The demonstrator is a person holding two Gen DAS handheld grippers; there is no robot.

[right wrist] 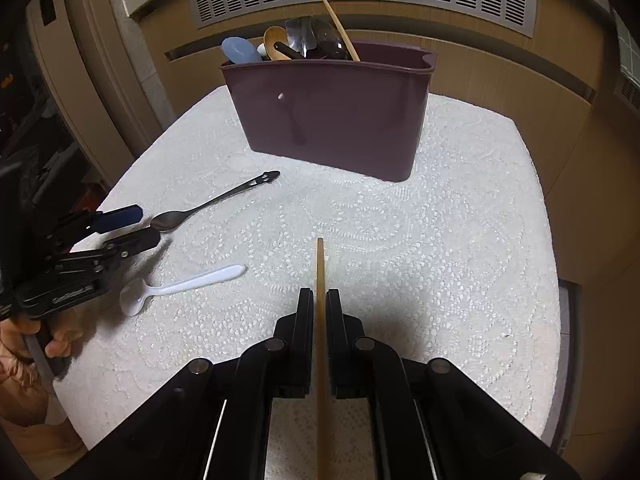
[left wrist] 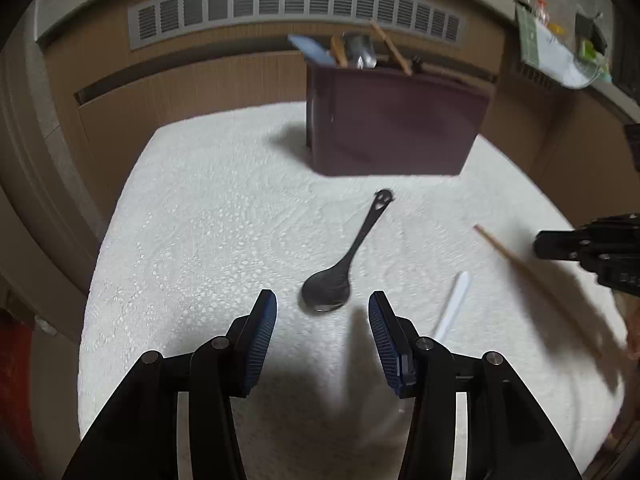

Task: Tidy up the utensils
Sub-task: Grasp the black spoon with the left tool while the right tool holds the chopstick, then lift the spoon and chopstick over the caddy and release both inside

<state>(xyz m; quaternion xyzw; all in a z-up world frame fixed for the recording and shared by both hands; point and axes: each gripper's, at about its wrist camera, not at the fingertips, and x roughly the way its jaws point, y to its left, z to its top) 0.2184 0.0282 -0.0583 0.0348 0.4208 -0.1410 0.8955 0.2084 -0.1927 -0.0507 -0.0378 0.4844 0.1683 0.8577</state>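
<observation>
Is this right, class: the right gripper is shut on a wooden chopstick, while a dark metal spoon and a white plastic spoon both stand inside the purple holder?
Not quite. The right gripper is shut on the wooden chopstick, but the dark metal spoon and white plastic spoon lie on the white tablecloth, in front of the purple holder, not inside it. The right wrist view shows this.

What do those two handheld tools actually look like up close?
Both are black, angular linkages with round silver pivot pins. The left tool has ribbed blue pads inside its fingers; small pale lettering on its body is unreadable. The right tool shows plain black fingers. No cables or sleeves are visible.
</observation>
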